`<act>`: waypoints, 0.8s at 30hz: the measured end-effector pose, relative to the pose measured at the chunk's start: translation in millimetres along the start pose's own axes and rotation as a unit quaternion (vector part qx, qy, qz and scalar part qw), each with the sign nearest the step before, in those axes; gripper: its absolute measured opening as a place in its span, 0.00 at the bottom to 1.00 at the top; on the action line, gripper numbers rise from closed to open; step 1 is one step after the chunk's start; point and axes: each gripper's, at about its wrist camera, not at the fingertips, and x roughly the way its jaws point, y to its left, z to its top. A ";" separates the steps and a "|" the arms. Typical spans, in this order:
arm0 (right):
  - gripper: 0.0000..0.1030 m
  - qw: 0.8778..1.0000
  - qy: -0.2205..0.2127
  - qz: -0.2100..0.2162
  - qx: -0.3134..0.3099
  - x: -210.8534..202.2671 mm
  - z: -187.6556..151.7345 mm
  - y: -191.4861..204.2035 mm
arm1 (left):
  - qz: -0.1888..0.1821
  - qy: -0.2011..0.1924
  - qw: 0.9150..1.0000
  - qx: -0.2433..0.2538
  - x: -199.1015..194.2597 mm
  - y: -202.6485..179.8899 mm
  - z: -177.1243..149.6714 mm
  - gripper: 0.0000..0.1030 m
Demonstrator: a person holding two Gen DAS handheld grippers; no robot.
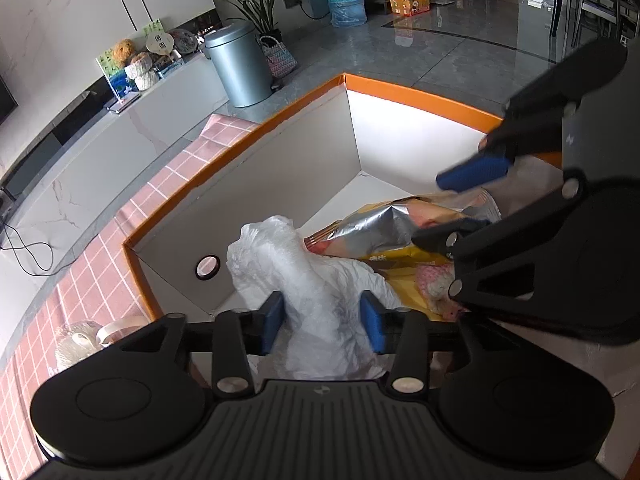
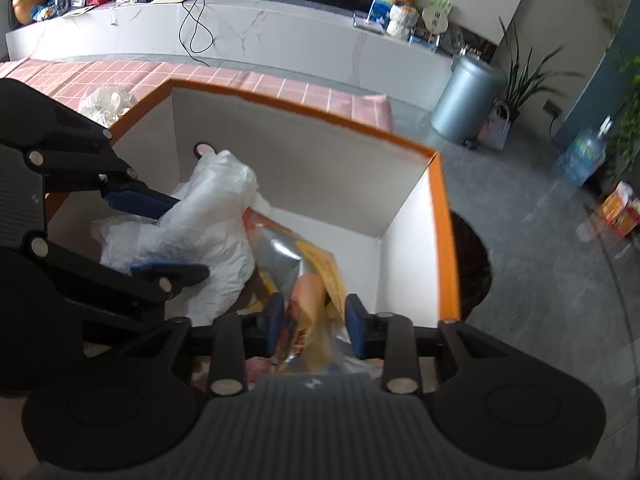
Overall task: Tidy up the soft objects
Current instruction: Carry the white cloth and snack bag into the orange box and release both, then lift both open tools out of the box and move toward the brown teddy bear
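Blue pads of the left claw (image 1: 322, 322) stand apart on either side of a crumpled white plastic bag (image 1: 308, 280), not visibly pressing it. At lower centre of the right view, the right claw (image 2: 315, 326) straddles a foil snack bag (image 2: 304, 276), jaws parted, with gaps at both pads. Both bags sit inside the orange-rimmed box (image 1: 420, 94) on the pink-tiled counter (image 1: 168, 176). Risk, as I judge it: either bag could snag on a pad and lift out when the claws withdraw, and the two claws are close enough to knock together.

- Daylight fell brightly on the box's far inner wall (image 1: 416, 128).
- Glare streaked the glossy floor (image 1: 460, 40).
- Fisheye bending curved the edges.
- The right wrist view was slightly blurred.
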 end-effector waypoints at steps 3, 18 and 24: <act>0.44 1.000 -0.008 -0.004 -0.004 -8.6 2.4 -2.4 | -0.005 -0.003 1.000 -0.009 -5.9 2.9 0.2 0.76; 0.69 0.995 -0.089 -0.042 0.012 -66.4 -6.6 -6.8 | -0.002 -0.071 0.995 -0.074 -69.6 17.8 -15.5 0.83; 0.72 0.991 -0.116 -0.045 0.046 -86.0 -22.3 -4.2 | -0.003 -0.103 0.988 -0.115 -93.8 21.0 -33.1 0.83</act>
